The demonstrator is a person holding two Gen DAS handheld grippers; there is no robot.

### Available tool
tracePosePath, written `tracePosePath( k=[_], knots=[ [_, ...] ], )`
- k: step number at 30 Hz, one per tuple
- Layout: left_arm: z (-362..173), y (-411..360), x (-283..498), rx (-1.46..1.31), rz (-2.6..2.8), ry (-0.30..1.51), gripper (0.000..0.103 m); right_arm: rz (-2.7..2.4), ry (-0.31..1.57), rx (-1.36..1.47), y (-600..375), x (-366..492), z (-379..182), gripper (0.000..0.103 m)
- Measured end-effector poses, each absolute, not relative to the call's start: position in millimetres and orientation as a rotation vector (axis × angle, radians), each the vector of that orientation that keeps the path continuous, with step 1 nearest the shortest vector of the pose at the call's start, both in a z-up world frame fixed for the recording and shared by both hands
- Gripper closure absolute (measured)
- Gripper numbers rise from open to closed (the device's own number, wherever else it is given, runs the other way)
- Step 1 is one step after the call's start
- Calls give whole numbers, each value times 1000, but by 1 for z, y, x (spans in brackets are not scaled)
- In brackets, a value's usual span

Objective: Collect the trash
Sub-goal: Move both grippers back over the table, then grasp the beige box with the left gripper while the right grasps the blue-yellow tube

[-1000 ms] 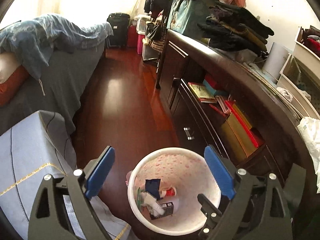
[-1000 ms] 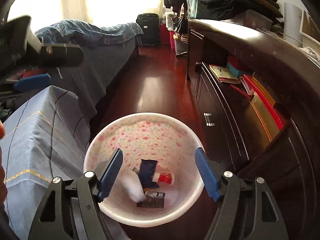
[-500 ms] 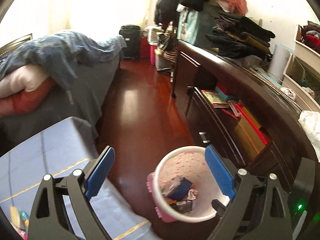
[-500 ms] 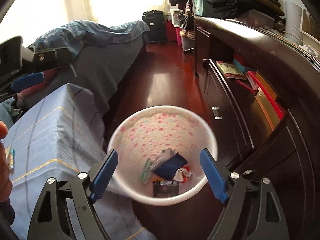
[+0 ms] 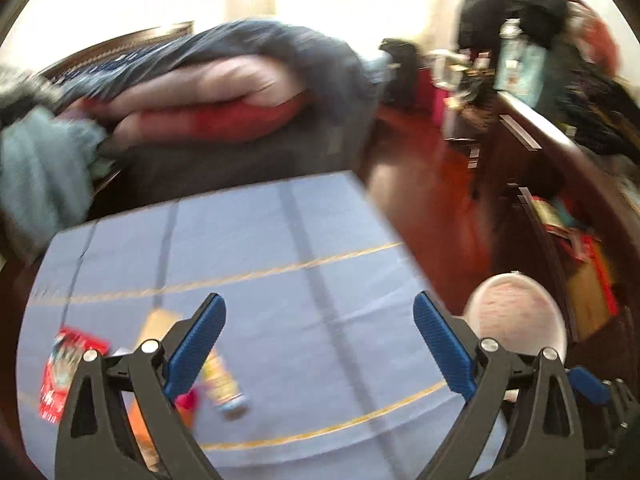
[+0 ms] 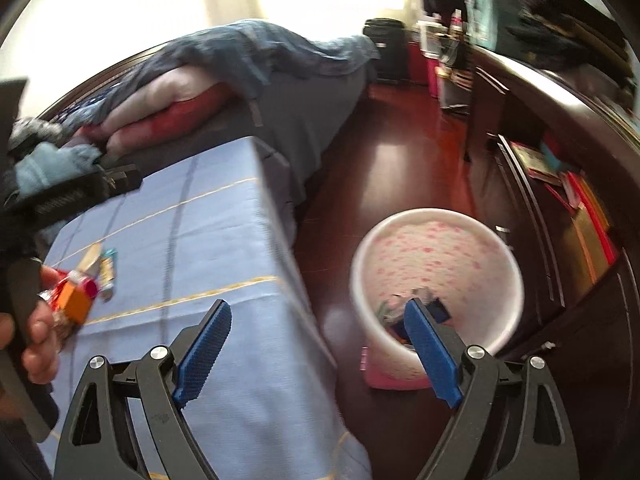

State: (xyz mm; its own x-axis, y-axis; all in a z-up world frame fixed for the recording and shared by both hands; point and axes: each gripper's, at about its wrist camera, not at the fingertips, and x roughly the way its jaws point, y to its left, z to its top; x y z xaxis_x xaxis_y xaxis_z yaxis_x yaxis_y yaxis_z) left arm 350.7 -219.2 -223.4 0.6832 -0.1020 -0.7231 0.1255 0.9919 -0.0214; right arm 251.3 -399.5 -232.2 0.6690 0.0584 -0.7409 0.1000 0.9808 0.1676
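- Left wrist view: your left claw (image 5: 316, 344) stands wide, with nothing between its blue pads (image 5: 196, 350), over a blue cloth with gold lines (image 5: 280, 248) that covers the counter.
- On that cloth, low at the left, lies the trash: a red wrapper (image 5: 64, 368), a tan card-like piece (image 5: 158, 324) and a small yellow tube (image 5: 222, 380). The tube lies just beside the left pad; motion blur hides finer detail.
- At the right, on the dark red floor (image 5: 432, 184), sits the white bin with pink specks (image 5: 516, 320), partly behind the right finger of the claw. From here you cannot see what is in it.
- Beyond the counter is a bed with a blue quilt (image 5: 280, 52) and a red pillow (image 5: 240, 120).
- Right wrist view: the jaws of your right claw (image 6: 316, 348) are opening, already wide, and nothing is between them. Its left pad hangs over the blue cloth (image 6: 224, 240), its right pad over the bin's rim.
- The bin (image 6: 436, 276) stands on the floor just beside the counter's corner, and it holds several scraps (image 6: 400, 312), one dark blue.
- The trash on the counter shows at the far left: an orange and red packet (image 6: 76, 300) and the small tube (image 6: 108, 272), close to your left hand (image 6: 36, 336), whose fingers wrap the black handle of the other tool.
- A dark wooden cabinet (image 6: 560, 240) with books on its shelf runs along the right.
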Motion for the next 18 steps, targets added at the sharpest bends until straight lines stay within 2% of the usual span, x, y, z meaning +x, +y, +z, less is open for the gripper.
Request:
tracePosePath(
  k=[10,14,18],
  knots=[
    [-239,-147,365,-12,-1,857,11,63,832,173,-363,248,-219,15],
    [-254,-117,387,-12,49,932,25,91,830,156,-350,247,-215,15],
    [-272,-95,404,-19,74,1010,29,117,832,139,-336,249,-213,15]
  ],
)
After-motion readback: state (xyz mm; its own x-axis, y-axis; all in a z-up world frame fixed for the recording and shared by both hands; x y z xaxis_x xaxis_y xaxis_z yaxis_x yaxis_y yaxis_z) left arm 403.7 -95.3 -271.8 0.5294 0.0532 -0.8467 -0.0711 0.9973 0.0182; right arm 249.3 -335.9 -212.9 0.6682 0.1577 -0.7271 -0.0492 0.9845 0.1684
